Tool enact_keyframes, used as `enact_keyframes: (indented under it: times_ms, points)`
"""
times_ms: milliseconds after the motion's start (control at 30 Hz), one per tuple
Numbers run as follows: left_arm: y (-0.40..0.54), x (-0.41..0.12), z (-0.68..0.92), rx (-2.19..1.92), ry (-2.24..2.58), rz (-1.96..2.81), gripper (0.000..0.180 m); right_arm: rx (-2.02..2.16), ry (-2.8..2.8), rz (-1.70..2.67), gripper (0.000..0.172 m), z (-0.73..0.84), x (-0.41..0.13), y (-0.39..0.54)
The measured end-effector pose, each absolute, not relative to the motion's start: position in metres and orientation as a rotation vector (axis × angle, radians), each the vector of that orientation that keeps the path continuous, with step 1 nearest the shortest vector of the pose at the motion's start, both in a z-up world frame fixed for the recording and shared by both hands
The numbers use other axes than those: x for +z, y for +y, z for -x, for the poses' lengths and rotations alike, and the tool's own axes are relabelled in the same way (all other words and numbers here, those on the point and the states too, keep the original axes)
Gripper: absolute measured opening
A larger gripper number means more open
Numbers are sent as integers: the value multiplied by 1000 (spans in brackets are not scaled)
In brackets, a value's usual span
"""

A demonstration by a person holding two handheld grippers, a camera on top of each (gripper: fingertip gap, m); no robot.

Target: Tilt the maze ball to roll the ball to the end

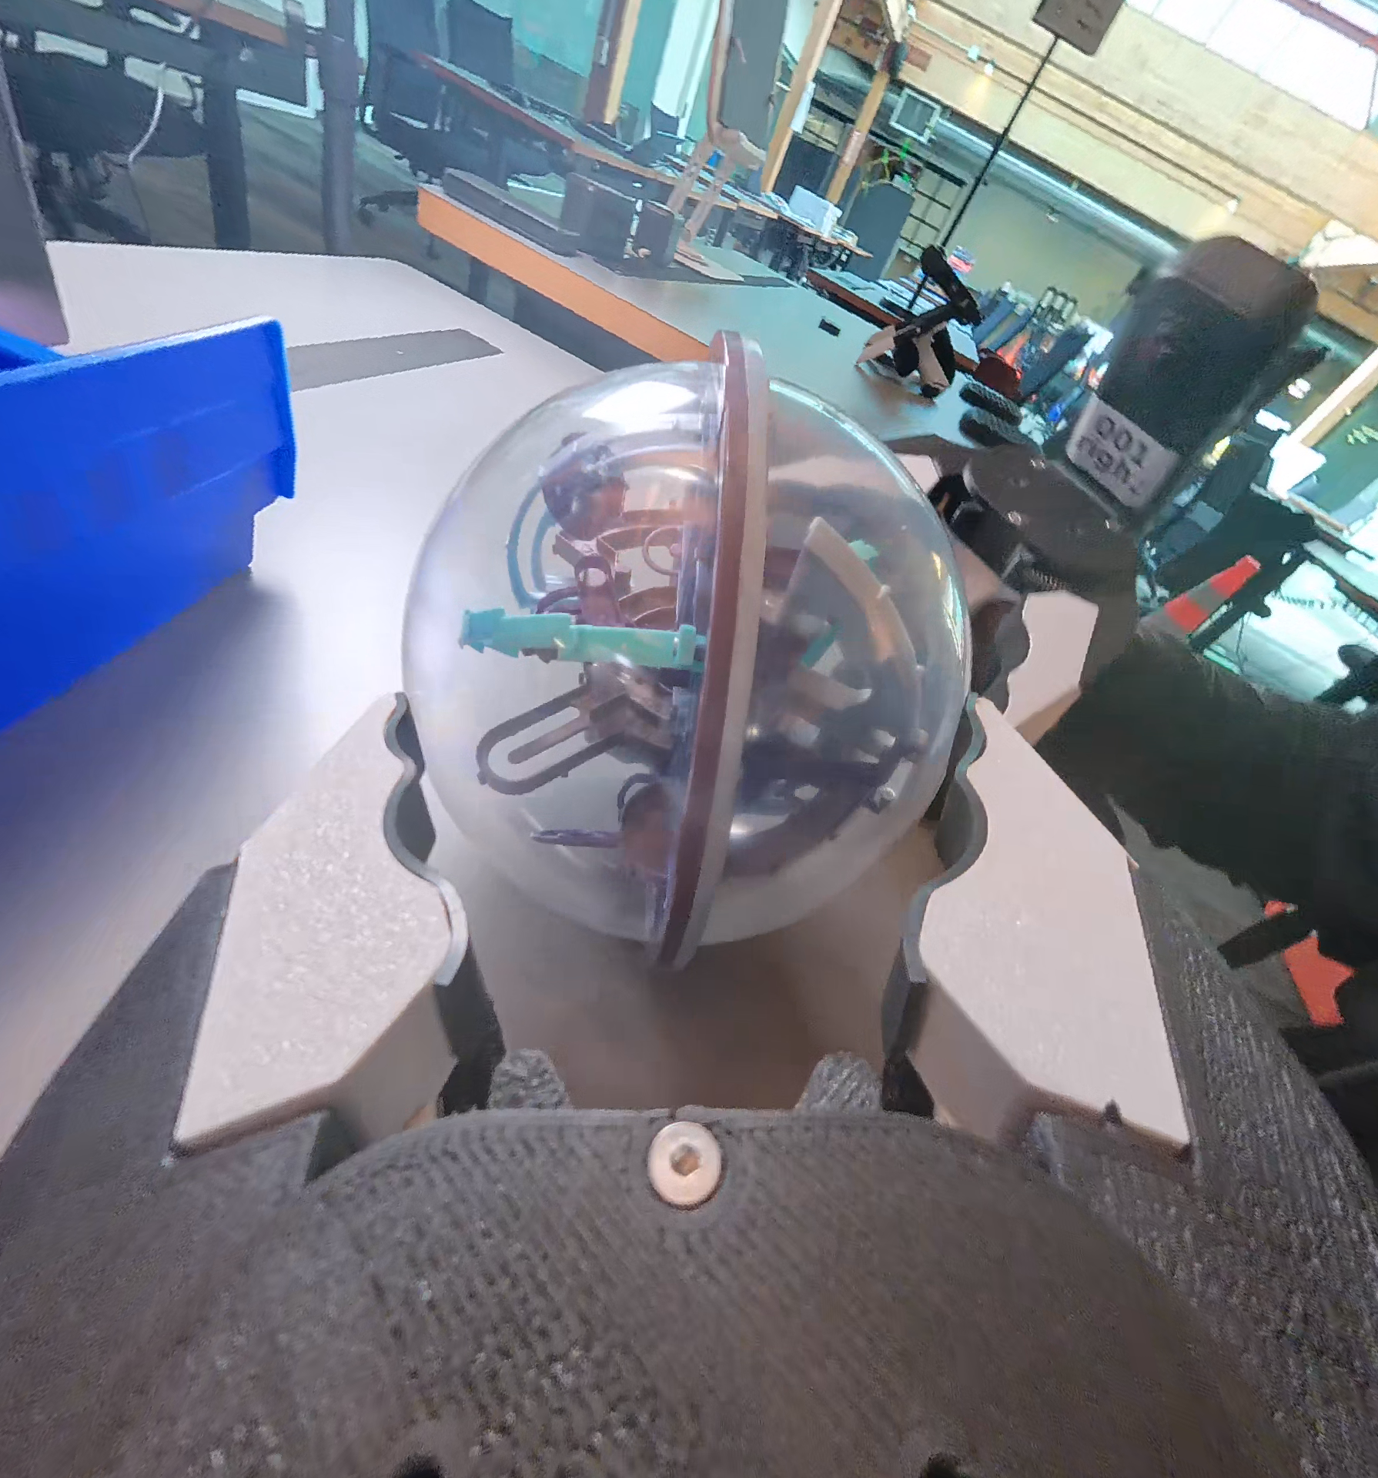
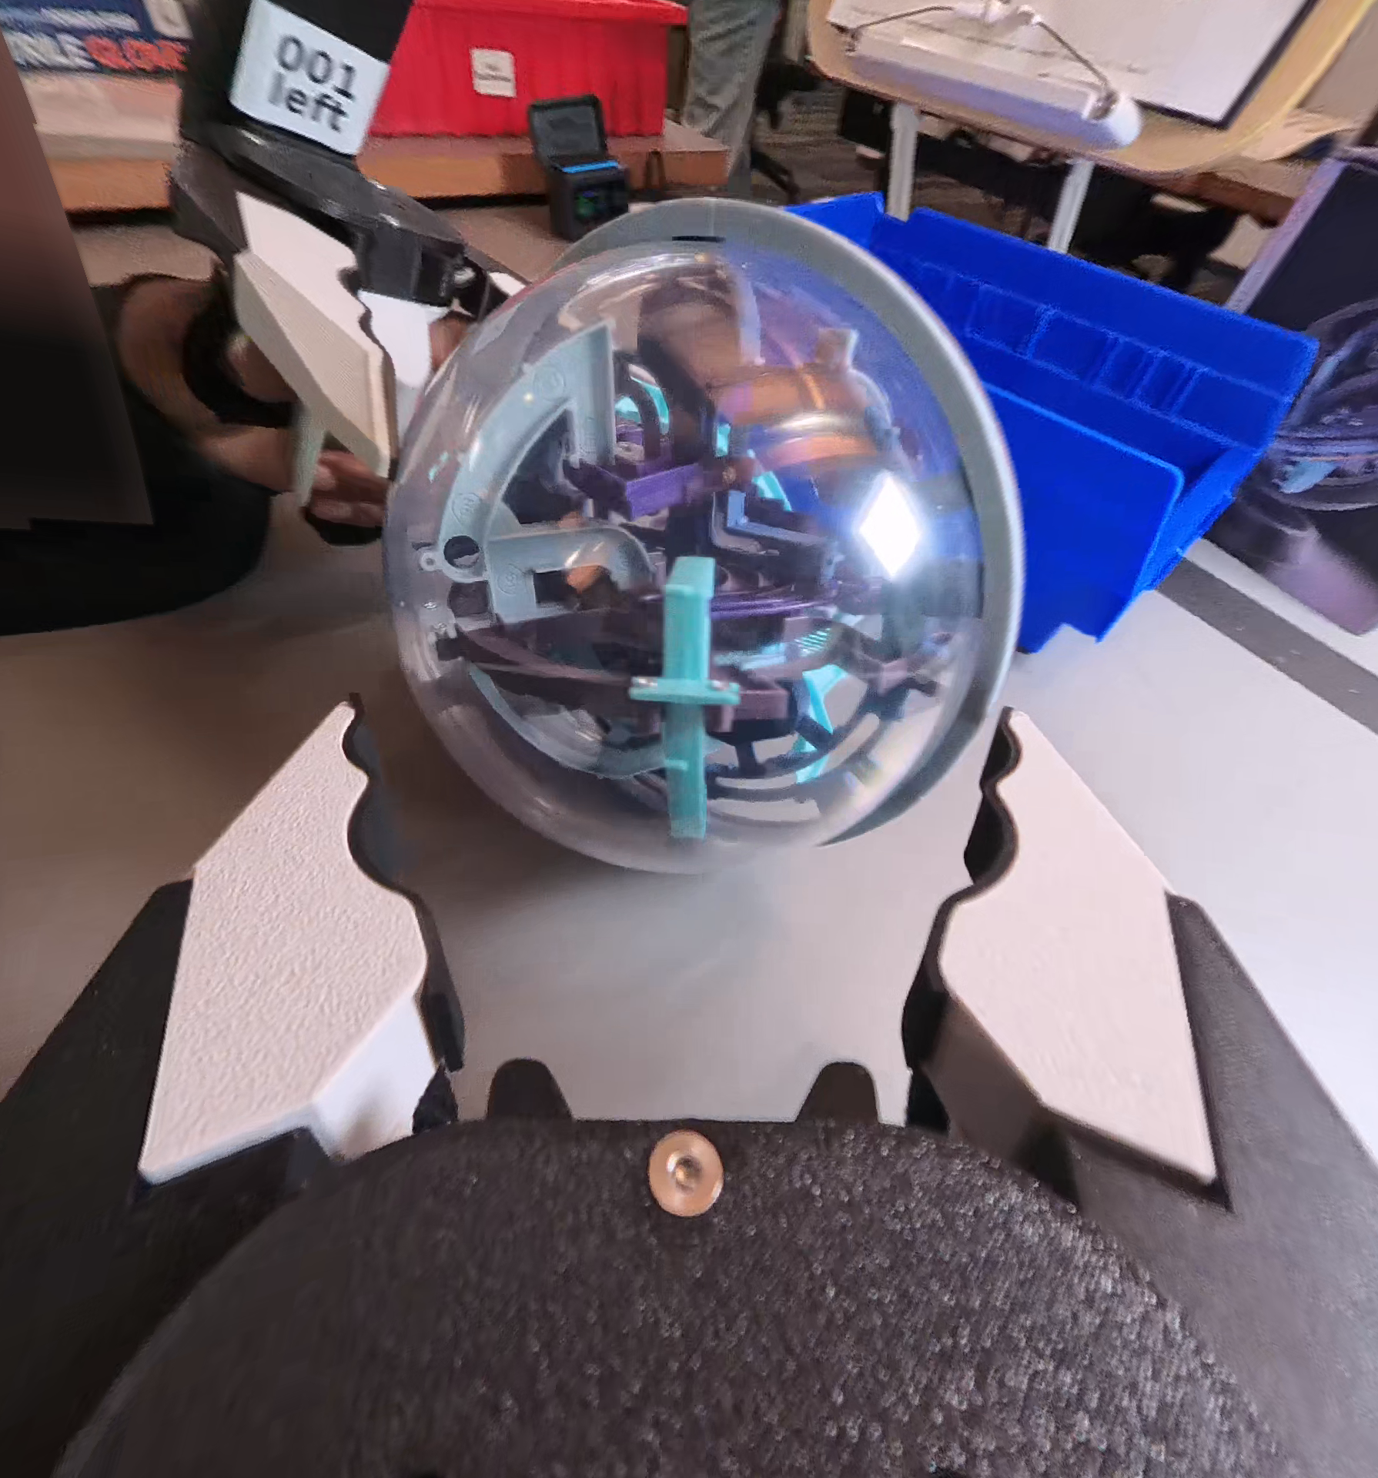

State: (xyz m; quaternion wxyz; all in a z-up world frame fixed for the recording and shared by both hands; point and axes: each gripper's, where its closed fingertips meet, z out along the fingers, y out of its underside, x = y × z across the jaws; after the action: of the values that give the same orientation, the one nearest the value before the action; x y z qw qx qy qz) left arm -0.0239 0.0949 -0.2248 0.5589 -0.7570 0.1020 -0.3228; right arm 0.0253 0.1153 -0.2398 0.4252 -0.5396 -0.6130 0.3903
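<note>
Left wrist view: maze ball [image 1: 686, 648] sits mid-frame on the desk [image 1: 150, 800], my left gripper [image 1: 686, 768] cradling it with jaws pressed on both flanks. Right gripper [image 2: 678, 768] stands wide, pads clear of the sphere. I'd close right first, then tilt slowly.
</note>
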Motion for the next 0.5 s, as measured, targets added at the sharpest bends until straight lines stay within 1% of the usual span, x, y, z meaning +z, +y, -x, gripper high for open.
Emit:
enact_keyframes:
  times_ms: [100, 200, 267, 367, 500]
  points:
    - [97, -226, 24, -822, 147, 1802, 128, 883, -1519, 1363, 145, -15, -246, 120]
    - [96, -229, 26, -825, 131, 1811, 128, 928, -1546, 1379, 147, -9, -248, 123]
    - [90, -231, 23, -828, 213, 1819, 135, 976, -1567, 1377, 147, -9, -249, 125]
    - [80, -235, 20, -753, 442, 1816, 150, 1048, -1611, 1373, 146, -11, -250, 129]
    - [85, -223, 27, -644, 568, 1724, 155, 1086, -1692, 1358, 144, -9, -250, 130]
